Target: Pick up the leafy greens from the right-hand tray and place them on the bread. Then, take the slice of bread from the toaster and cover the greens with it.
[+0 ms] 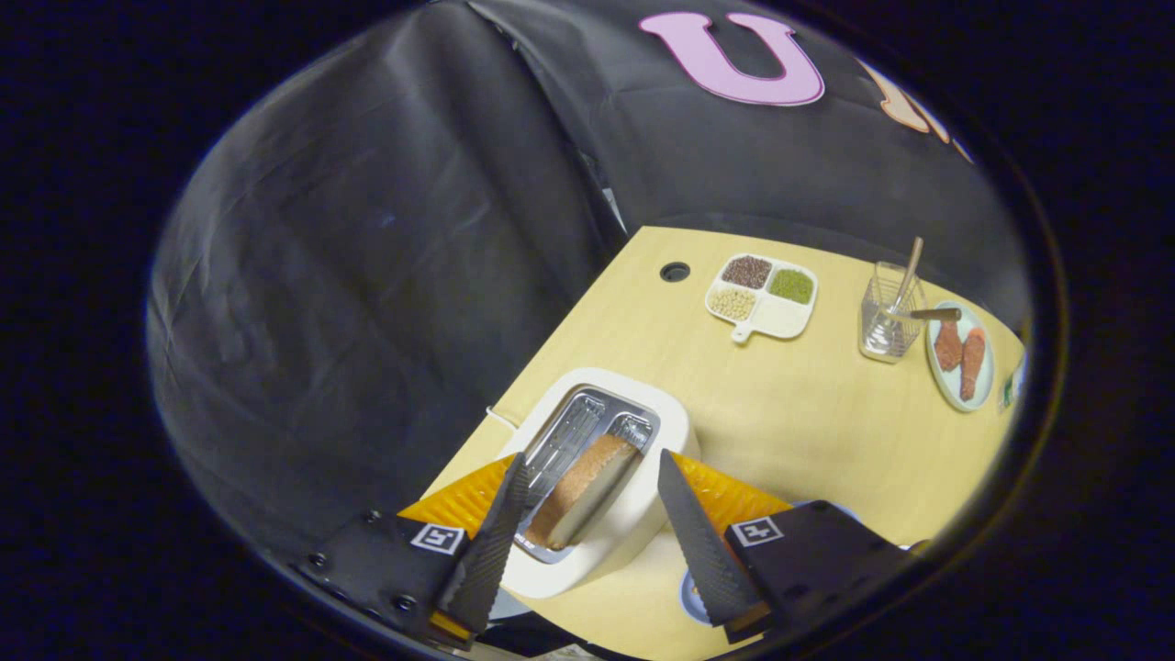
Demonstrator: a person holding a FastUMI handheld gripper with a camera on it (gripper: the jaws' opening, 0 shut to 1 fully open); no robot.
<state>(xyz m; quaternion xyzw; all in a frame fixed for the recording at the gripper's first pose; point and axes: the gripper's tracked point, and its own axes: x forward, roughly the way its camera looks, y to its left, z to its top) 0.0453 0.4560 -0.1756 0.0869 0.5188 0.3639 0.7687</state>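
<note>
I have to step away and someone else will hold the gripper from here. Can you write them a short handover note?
Gripper: open, holding nothing, its fingers either side of the toaster.
Bread slice: in the toaster's slot, between the fingers, not yet gripped.
Greens and the bottom bread: can't confirm from this view whether the greens are placed.
Farther along the table: a divided dish of beans, a glass and a plate.
Left: grip the slice, lift it out, cover the greens.
</note>
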